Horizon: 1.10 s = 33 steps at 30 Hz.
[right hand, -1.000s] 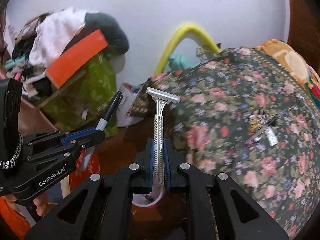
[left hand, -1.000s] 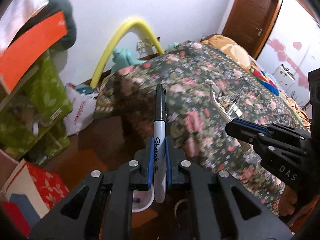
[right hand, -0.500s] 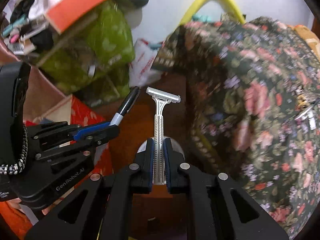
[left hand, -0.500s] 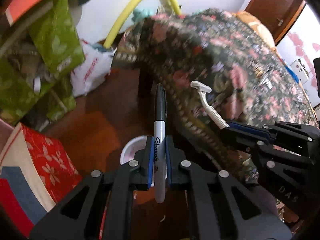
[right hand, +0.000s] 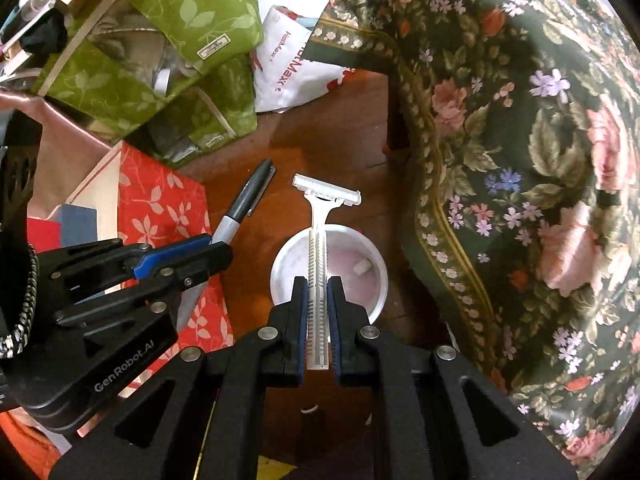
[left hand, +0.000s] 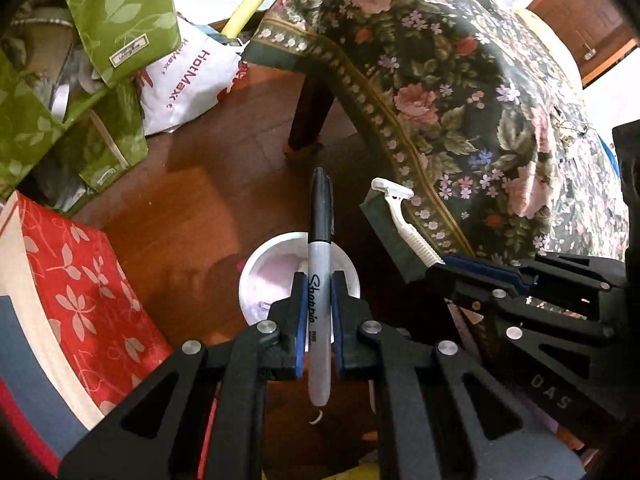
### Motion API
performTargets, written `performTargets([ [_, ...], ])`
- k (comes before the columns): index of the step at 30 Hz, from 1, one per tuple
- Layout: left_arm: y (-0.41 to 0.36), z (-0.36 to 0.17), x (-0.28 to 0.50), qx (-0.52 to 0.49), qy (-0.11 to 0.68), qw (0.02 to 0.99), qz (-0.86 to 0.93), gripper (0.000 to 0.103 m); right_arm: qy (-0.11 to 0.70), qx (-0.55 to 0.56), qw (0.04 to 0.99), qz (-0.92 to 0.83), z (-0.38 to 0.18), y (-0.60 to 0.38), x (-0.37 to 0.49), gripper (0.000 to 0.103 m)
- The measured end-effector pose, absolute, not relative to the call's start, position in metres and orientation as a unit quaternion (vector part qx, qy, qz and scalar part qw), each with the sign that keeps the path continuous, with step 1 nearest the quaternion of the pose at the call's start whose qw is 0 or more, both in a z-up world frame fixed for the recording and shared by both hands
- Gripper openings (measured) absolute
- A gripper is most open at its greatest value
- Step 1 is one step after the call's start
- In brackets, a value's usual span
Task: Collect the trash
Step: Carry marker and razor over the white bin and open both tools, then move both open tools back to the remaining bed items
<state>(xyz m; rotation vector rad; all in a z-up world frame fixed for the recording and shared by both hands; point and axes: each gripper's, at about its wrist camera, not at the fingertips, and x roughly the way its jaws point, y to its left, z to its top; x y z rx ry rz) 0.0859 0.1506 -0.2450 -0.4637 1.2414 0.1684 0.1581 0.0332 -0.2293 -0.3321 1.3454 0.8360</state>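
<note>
My left gripper (left hand: 319, 288) is shut on a black Sharpie marker (left hand: 320, 240), cap pointing forward, held above a small white bin (left hand: 264, 280) on the wooden floor. My right gripper (right hand: 318, 288) is shut on a white disposable razor (right hand: 320, 216), head forward, held above the same white bin (right hand: 360, 256), which has a pink liner and a small scrap inside. The right gripper (left hand: 472, 268) with the razor (left hand: 404, 216) shows at the right of the left wrist view; the left gripper (right hand: 192, 252) with the marker (right hand: 244, 204) shows at the left of the right wrist view.
A table draped in dark floral cloth (left hand: 460, 92) stands to the right, its leg (left hand: 308, 120) near the bin. Green leaf-print bags (left hand: 80, 60), a white plastic bag (left hand: 188, 76) and a red floral box (left hand: 72, 300) crowd the left.
Both grippers tilted downward from facing the table and wall to looking at the floor. The white bin came into view beneath both held items.
</note>
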Motion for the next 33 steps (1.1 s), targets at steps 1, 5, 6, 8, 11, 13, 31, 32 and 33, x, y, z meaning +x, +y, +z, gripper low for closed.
performTargets([
  [1, 0.151, -0.246, 0.086, -0.216, 0.575, 0.786, 0.078, 0.01, 0.602, -0.147, 0.689, 0.375, -0.23, 0.033, 0.159, 0.009],
  [5, 0.153, -0.247, 0.083, -0.217, 0.573, 0.786, 0.078, 0.01, 0.617, -0.124, 0.674, 0.387, -0.232, 0.031, 0.163, 0.013],
  [6, 0.153, -0.247, 0.082, -0.216, 0.574, 0.786, 0.079, 0.01, 0.62, -0.121, 0.672, 0.387, -0.234, 0.031, 0.163, 0.015],
  [8, 0.152, -0.247, 0.081, -0.208, 0.578, 0.785, 0.083, 0.01, 0.618, -0.123, 0.675, 0.385, -0.232, 0.029, 0.162, 0.02],
  [11, 0.149, -0.244, 0.079, -0.197, 0.578, 0.787, 0.087, 0.015, 0.61, -0.131, 0.682, 0.382, -0.227, 0.025, 0.16, 0.02],
  [13, 0.149, -0.24, 0.077, -0.196, 0.575, 0.789, 0.089, 0.021, 0.603, -0.13, 0.688, 0.384, -0.22, 0.02, 0.158, 0.02],
  [31, 0.097, -0.101, 0.071, -0.14, 0.414, 0.894, 0.104, 0.035, 0.42, -0.097, 0.828, 0.359, -0.095, -0.071, 0.16, 0.021],
  [32, 0.091, -0.093, 0.072, -0.14, 0.403, 0.899, 0.098, 0.039, 0.408, -0.091, 0.836, 0.354, -0.087, -0.081, 0.162, 0.021],
  [33, 0.084, -0.084, 0.075, -0.138, 0.392, 0.905, 0.091, 0.04, 0.4, -0.085, 0.843, 0.35, -0.081, -0.089, 0.164, 0.02],
])
